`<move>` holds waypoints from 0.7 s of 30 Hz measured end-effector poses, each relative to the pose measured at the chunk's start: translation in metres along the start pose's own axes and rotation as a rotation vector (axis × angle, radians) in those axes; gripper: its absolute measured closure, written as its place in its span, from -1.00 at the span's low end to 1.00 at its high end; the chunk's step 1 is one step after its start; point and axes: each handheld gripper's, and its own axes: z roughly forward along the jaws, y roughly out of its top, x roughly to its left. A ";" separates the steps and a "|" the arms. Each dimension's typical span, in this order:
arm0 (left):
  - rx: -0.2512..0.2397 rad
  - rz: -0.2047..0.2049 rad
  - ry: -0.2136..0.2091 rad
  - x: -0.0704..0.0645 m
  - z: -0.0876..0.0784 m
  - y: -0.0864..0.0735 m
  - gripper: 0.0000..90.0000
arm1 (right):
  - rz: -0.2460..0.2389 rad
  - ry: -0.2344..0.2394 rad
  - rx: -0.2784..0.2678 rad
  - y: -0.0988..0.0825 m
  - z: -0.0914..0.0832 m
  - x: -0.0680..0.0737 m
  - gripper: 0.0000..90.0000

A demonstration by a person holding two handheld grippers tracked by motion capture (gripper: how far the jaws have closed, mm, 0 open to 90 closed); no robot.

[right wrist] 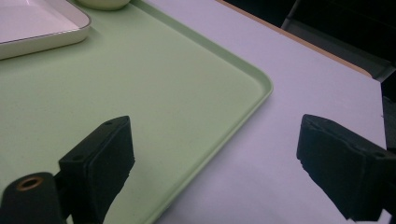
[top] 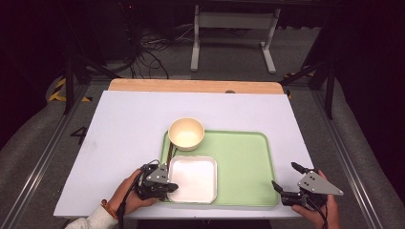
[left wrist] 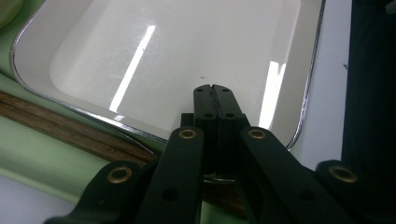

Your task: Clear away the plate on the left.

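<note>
1. Jaws on the left tool (top: pixel 171 187) are pressed together. In the left gripper view the two black pads meet flat with no gap, right over the near rim of the white square dish (left wrist: pixel 177 51). Can't tell whether that rim is pinched between them or just sits under the tips.
2. White dish sits straight ahead of the left tool, inside the green tray (top: pixel 243 162), in the tray corner closest to that tool.
3. Dark wooden stick (left wrist: pixel 60 128) – chopsticks maybe, hard to say – lies on the tray just beside the dish's edge, partly hidden under the left tool's arms.
4. Round cream bowl (top: pixel 186 133) is past the dish from the left tool, on the tray's far corner, close to the dish.
5. Right tool (top: pixel 284 179) is spread wide – nothing between the pads. It hangs at the tray's corner on its own side, one pad over green tray, the other over the white tabletop (right wrist: pixel 299 93).
6. Dish and bowl are well away from the right tool, off toward the other tool.
</note>
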 end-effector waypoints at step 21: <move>-0.021 0.066 0.074 -0.004 -0.008 0.003 1.00 | -0.006 0.001 -0.001 0.002 -0.001 0.001 -0.75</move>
